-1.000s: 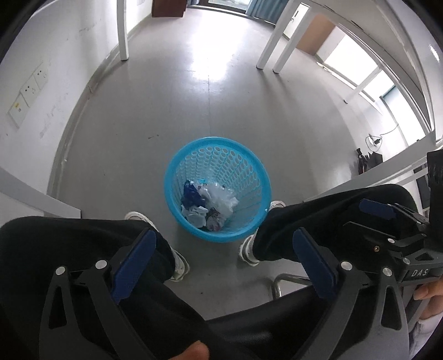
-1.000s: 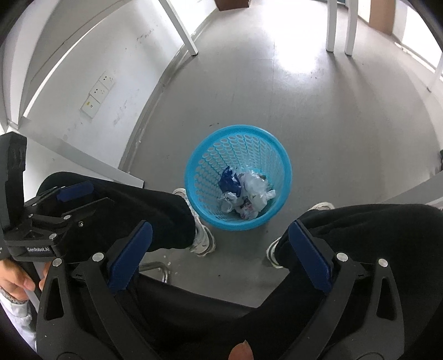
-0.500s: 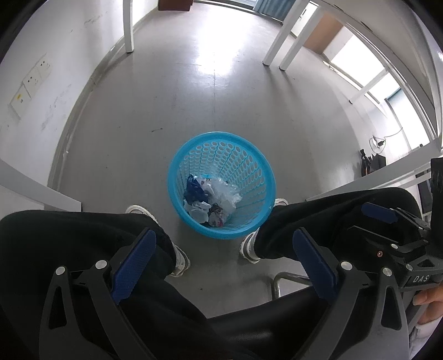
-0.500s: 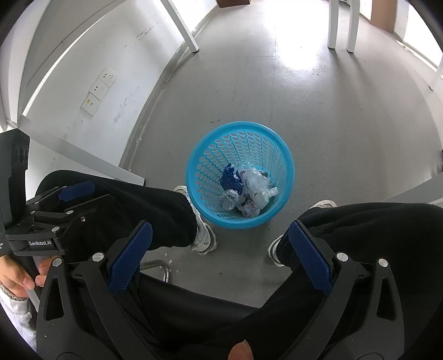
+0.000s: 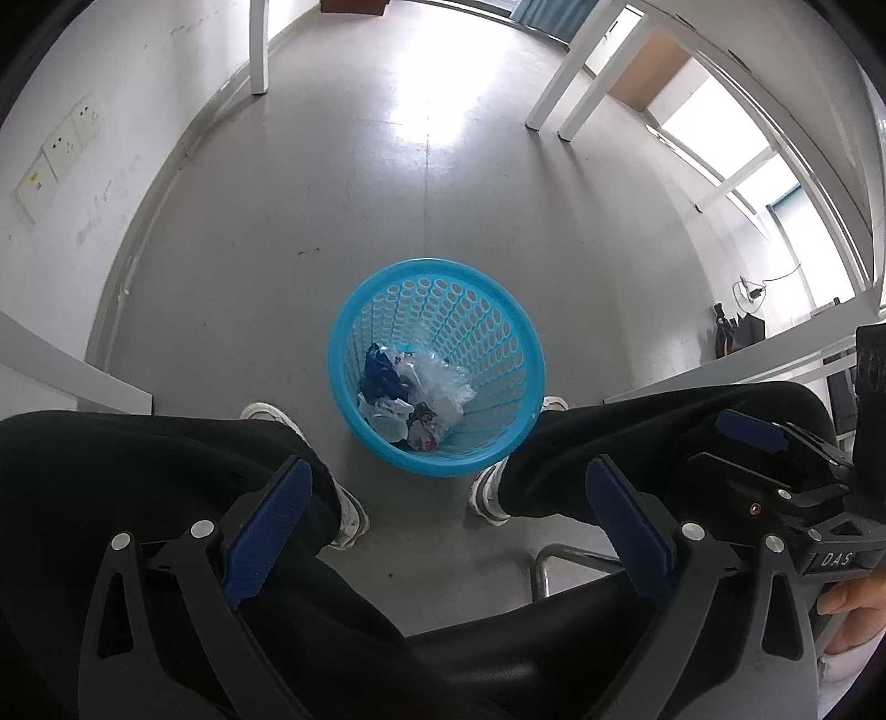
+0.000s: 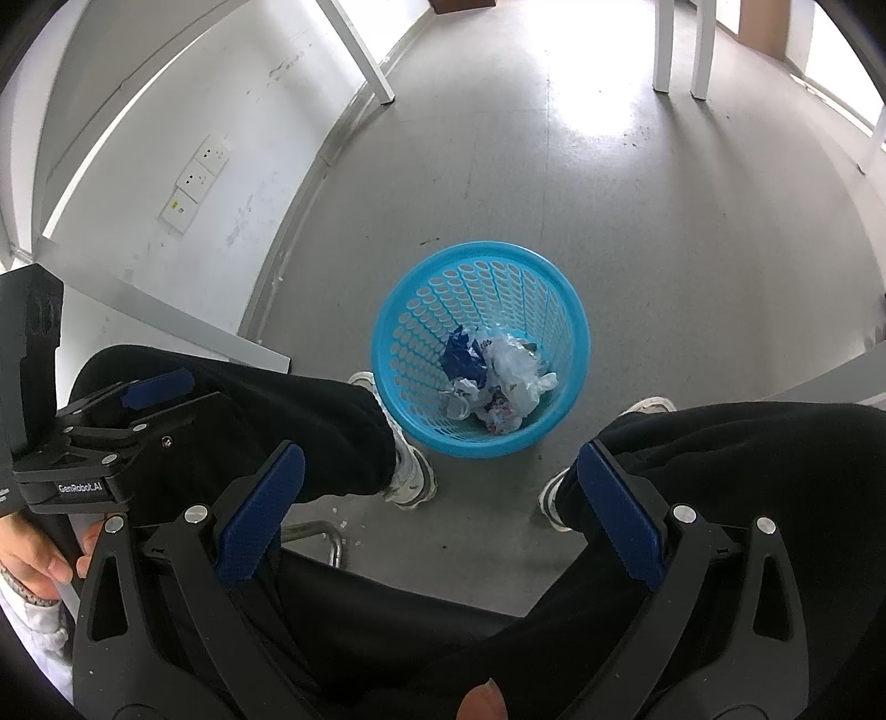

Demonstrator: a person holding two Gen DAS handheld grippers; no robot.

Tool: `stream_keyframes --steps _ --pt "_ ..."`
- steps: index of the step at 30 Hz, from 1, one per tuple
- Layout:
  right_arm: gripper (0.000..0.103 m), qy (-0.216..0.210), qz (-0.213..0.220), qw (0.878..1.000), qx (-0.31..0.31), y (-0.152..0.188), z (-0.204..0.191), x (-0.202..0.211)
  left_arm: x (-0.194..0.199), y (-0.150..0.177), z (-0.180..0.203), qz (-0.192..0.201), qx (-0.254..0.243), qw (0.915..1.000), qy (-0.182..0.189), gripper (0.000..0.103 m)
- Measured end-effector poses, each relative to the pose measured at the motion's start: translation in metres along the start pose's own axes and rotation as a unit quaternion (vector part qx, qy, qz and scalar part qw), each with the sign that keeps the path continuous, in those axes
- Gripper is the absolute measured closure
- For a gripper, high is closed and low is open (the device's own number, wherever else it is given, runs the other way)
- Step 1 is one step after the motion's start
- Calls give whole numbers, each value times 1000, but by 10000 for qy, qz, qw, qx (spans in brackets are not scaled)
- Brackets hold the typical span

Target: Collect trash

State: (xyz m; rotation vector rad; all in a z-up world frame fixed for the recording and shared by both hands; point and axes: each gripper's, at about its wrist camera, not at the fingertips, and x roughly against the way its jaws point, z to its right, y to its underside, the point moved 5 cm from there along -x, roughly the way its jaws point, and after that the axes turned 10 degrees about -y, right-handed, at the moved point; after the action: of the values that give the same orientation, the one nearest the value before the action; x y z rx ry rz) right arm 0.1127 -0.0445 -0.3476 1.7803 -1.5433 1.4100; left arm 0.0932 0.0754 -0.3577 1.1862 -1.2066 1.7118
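A blue perforated plastic basket stands on the grey floor between the person's feet; it also shows in the right wrist view. Crumpled trash lies in its bottom: a dark blue wrapper, clear plastic and white paper, also seen in the right wrist view. My left gripper is open and empty, held above the person's lap, well above the basket. My right gripper is open and empty at the same height. Each gripper shows at the edge of the other's view.
The seated person's black trouser legs and white shoes flank the basket. White table legs stand at the far side. A wall with sockets runs along the left. A metal chair frame sits below.
Both grippers have risen and tilted slightly, so the basket appears a little farther and higher in both views. Both stay open and empty.
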Motion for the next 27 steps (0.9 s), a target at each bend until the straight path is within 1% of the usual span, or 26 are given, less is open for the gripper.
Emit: stream_keyframes --steps 5,13,27 --pt "9 0 -2 10000 -2 0 0 0 0 0 1 -4 15 10000 -11 6" --pt "9 -1 -1 10000 -5 -1 2 2 0 0 5 76 -170 9998 -109 6" --pt "9 -1 -9 10000 -21 -2 4 2 1 0 5 34 -143 9999 -90 6"
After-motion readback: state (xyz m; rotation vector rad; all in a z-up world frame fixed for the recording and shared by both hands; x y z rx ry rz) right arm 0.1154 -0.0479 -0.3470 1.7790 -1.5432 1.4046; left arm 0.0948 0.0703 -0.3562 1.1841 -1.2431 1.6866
